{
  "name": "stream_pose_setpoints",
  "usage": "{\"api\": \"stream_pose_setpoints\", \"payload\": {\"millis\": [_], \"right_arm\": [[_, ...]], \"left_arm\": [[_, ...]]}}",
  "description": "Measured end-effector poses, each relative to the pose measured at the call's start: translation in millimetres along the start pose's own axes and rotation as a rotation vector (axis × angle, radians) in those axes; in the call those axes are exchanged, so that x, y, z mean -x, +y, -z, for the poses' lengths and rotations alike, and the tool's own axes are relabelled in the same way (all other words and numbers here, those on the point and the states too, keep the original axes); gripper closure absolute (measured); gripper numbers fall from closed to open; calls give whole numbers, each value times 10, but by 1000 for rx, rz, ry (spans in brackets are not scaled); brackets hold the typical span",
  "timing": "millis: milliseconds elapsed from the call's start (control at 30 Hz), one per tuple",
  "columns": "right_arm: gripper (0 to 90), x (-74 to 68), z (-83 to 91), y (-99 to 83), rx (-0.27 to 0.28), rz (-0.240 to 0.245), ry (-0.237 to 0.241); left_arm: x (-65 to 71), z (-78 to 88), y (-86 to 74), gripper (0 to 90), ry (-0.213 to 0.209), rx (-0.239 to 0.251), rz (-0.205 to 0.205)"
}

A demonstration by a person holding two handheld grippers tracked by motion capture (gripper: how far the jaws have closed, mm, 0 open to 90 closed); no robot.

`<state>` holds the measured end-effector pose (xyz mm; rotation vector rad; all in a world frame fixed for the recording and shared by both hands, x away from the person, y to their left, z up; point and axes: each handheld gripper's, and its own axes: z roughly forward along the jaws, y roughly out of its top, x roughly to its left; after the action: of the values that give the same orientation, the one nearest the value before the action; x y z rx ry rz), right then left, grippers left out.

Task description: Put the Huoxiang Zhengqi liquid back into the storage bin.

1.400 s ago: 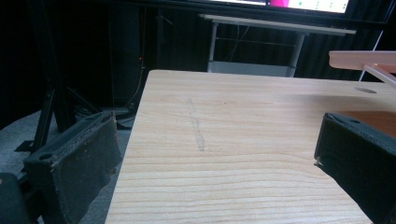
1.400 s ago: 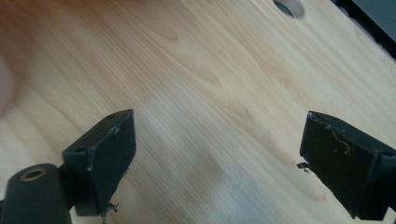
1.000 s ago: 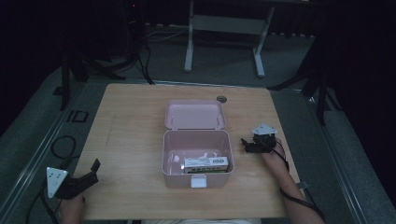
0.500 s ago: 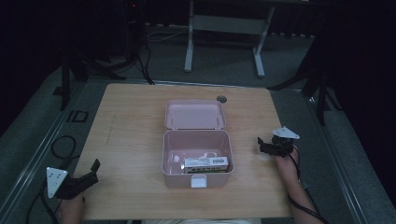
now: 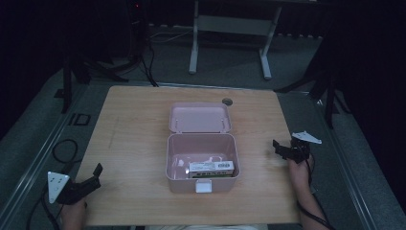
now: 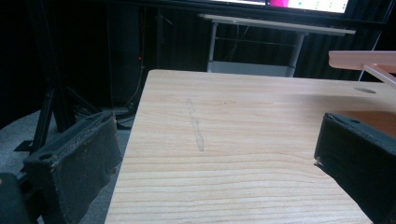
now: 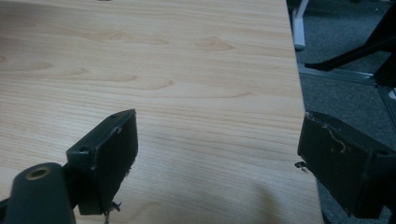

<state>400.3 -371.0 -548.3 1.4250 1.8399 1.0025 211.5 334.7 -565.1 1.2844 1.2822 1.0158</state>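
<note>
— How do the two tools stand?

— Both spread wide with nothing between the jaws. The left gripper (image 5: 94, 176) sits at the near left corner of the wooden table (image 5: 134, 143), its jaws pointing toward the far right. In its own view the left gripper (image 6: 215, 154) frames bare wood, one jaw hanging past the table's left edge. The right gripper (image 5: 281, 149) is held at the table's right edge, roughly level with the box, jaws pointing left. In its own view the right gripper (image 7: 217, 154) straddles that edge, one jaw over wood, the other over the grey floor (image 7: 345, 51).

— And the box?

— A pink box (image 5: 202, 165) sits mid-table, well apart from both tools. Its lid (image 5: 199, 117) is thrown open and lies flat on the far side. Inside, against the near wall, lies a small white carton (image 5: 211, 167) with green print.

— Anything hard to read?

— The carton's print is too small to make out. There's something pale beside it in the box that I can't identify. The left gripper view catches only a corner of the lid (image 6: 362, 60) at its right edge. Both forearms are cut off at the bottom of the high view, and the room beyond the table is dark.
</note>
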Motion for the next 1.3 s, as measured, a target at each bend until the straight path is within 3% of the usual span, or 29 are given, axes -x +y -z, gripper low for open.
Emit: {"api": "stream_pose_setpoints", "payload": {"millis": [333, 367, 433, 733, 967, 1300], "right_arm": [[121, 45, 4, -50, -14, 27, 38], [121, 88, 11, -61, -10, -17, 61], [121, 108, 19, -65, -3, -43, 69], [123, 144, 20, -68, 0, -74, 93], [130, 210, 30, -72, 28, -133, 167], [134, 211, 13, -72, 7, -132, 153]], "left_arm": [[3, 0, 0, 3, -2, 0, -3], [2, -1, 0, 3, -3, -1, -2], [3, -1, 0, 3, -2, -1, -3], [0, -3, 1, 3, 0, -2, 0], [0, -5, 2, 3, -1, -4, 1], [-1, -2, 1, 3, -3, -2, 1]]}}
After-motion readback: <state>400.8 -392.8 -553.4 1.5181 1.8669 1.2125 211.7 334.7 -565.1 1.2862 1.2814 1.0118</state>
